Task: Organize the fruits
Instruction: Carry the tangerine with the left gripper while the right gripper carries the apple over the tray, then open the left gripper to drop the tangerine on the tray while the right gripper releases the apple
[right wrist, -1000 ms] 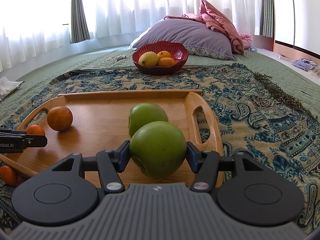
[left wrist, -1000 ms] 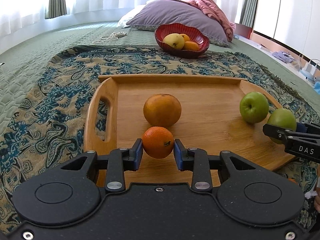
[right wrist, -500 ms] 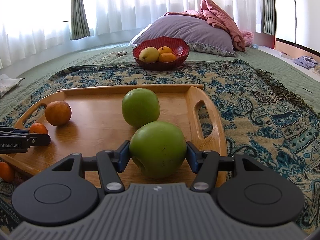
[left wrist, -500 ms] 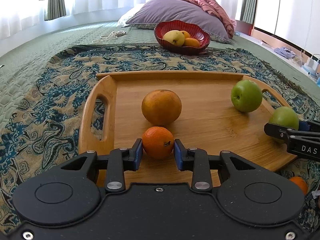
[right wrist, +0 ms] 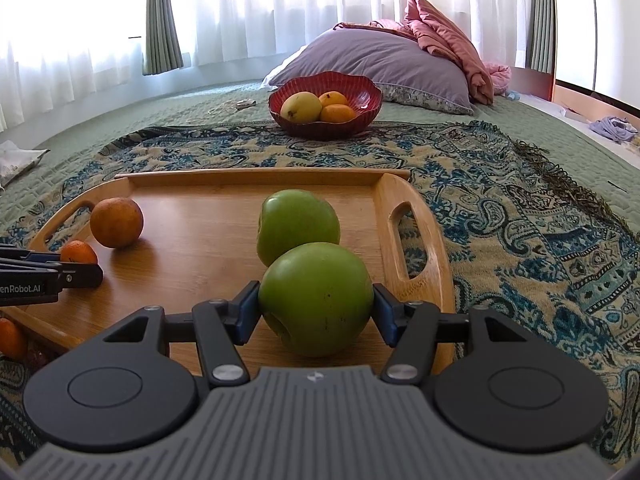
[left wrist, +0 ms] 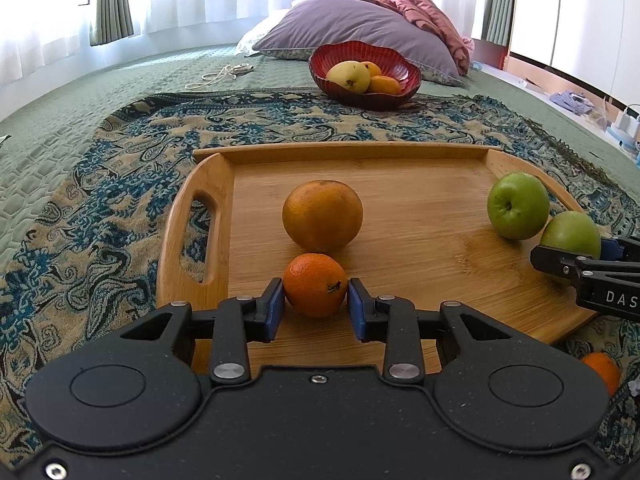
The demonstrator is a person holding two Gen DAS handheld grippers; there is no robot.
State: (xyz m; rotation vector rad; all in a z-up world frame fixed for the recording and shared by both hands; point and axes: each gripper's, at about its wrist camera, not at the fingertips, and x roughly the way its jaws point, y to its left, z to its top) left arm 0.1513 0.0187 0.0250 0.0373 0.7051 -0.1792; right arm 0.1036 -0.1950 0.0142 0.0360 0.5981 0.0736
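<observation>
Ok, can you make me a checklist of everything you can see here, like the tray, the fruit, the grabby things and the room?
Surface: wooden tray on a patterned throw over a green bedspread.
Job's things: big orange and green apple resting on the tray; red bowl beyond it holds a yellow fruit and two oranges.
Clutter: one orange on the throw by the tray's near edge.
Grippers: left tool shut on a small orange; right tool shut on a second green apple, both over the tray.
Cables: white cord on the bedspread.
Surroundings: pillow, pink blanket, curtains.
</observation>
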